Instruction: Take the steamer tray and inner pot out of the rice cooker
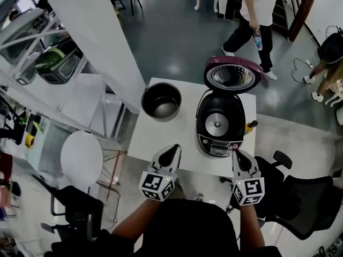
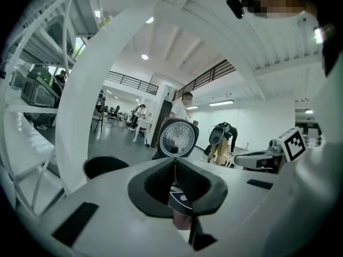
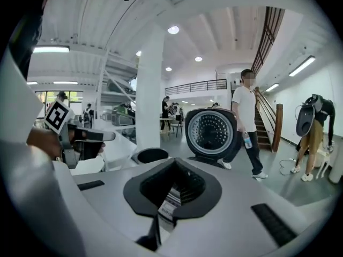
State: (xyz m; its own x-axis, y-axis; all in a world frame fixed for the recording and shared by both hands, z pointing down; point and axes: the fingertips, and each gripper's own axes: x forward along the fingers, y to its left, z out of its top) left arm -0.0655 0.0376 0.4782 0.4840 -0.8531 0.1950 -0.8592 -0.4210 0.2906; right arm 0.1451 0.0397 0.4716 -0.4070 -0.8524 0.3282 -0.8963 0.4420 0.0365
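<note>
- As I judge it, the removal is mostly done: the inner pot (image 1: 161, 101) stands on the white table (image 1: 161, 139), just left of the rice cooker (image 1: 220, 123) and apart from it.
- The cooker's lid (image 1: 231, 75) stands open at the far side, and its well shows only a silver disc, which I take for the heating plate.
- I cannot pick out the steamer tray in any view; it may lie inside the pot, whose bottom is too dark to read.
- Next I would confirm where the tray is before reaching in again.
- My left gripper (image 1: 171, 153) hovers at the near table edge, pointing far, jaws clenched on nothing.
- My right gripper (image 1: 239, 157) is level with it, near the cooker's front panel, also clenched and empty.
</note>
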